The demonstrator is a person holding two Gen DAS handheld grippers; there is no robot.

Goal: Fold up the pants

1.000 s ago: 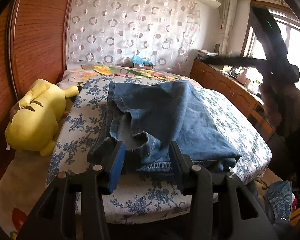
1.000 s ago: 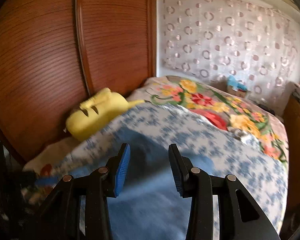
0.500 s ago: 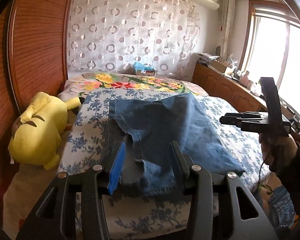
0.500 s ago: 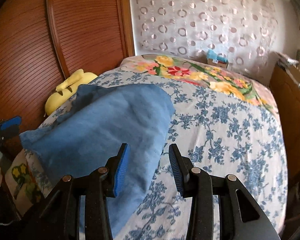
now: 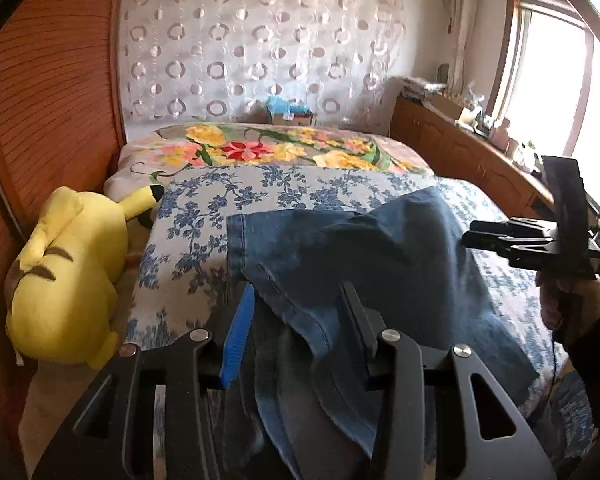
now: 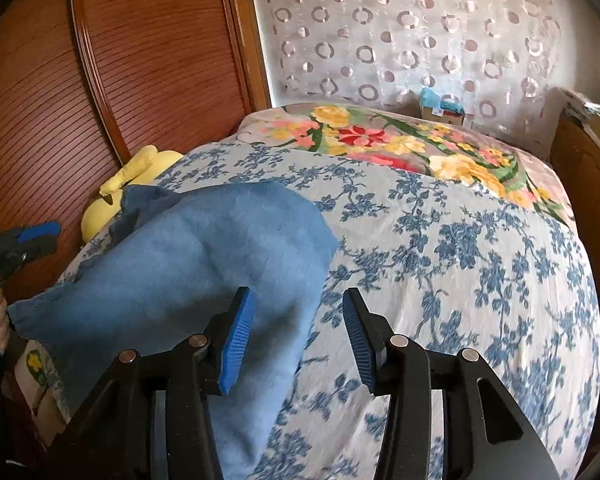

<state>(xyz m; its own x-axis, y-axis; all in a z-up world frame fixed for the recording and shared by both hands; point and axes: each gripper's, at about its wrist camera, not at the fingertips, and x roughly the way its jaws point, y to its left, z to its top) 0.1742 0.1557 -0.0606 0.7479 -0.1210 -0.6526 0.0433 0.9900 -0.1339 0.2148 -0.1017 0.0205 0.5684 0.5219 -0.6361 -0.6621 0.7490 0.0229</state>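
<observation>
Blue denim pants (image 5: 352, 264) lie folded in a loose pile on the near part of the bed, seen also in the right wrist view (image 6: 188, 264). My left gripper (image 5: 296, 320) is open, its fingers straddling the near edge of the denim without clamping it. My right gripper (image 6: 296, 328) is open and empty, hovering over the right edge of the pants. The right gripper also shows in the left wrist view (image 5: 476, 238), held at the right side of the bed. The left gripper shows at the left edge of the right wrist view (image 6: 40, 236).
The bed has a blue floral sheet (image 6: 460, 248) and a bright flowered quilt (image 5: 276, 148) at the far end. A yellow plush toy (image 5: 64, 276) lies at the left by the wooden wardrobe (image 6: 112, 60). A wooden cabinet (image 5: 472, 160) runs under the window at the right.
The left gripper has lowered and closed in on the pants' near edge. The right gripper swung from the wardrobe side to over the bed, beside the denim. The pants lie more bunched.
</observation>
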